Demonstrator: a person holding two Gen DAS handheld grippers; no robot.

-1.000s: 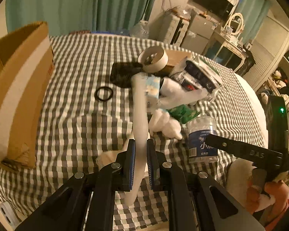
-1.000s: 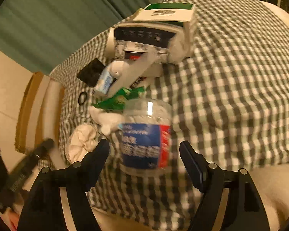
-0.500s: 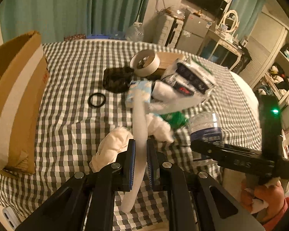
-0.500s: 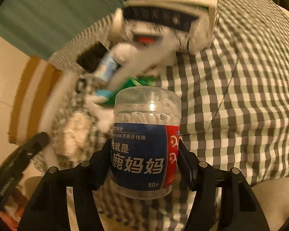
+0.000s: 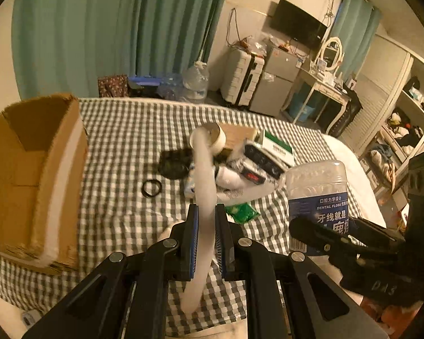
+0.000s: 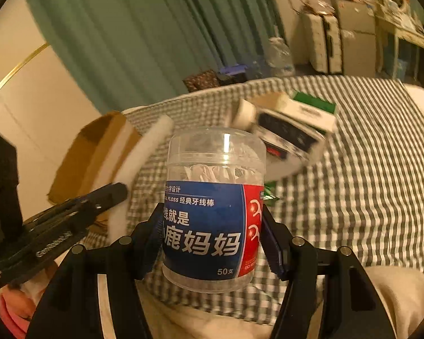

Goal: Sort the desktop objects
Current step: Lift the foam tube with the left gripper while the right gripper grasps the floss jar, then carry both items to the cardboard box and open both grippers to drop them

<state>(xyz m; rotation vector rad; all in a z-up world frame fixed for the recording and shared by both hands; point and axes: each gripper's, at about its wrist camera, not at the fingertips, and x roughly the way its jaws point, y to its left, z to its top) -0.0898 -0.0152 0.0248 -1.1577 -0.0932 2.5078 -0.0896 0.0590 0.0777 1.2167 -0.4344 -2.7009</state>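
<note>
Left gripper fingers closed on a long white foam strip, gripped mid-length; strip sticks up ahead of the fingers and hangs below them, clear of the desk. Looks light, soft and bendy, so free ends will likely flop; a mid grip seems fine, squeezing harder would just crush it. Right gripper fingers clamped on both sides of a clear dental floss jar, at the blue label band, jar upright and lifted off the desk. Jar looks light, rigid, smooth plastic, probably slippery; the label band is the sensible hold, not the lid. Open cardboard box sits left of the left fingers, likely the drop spot. Ahead of both fingers, a pile: tape roll, boxed packets, green sachet, black pouch, black ring. The two grippers are close together, and the strip's loose top could brush the pile or the jar on a swing to the box.
</note>
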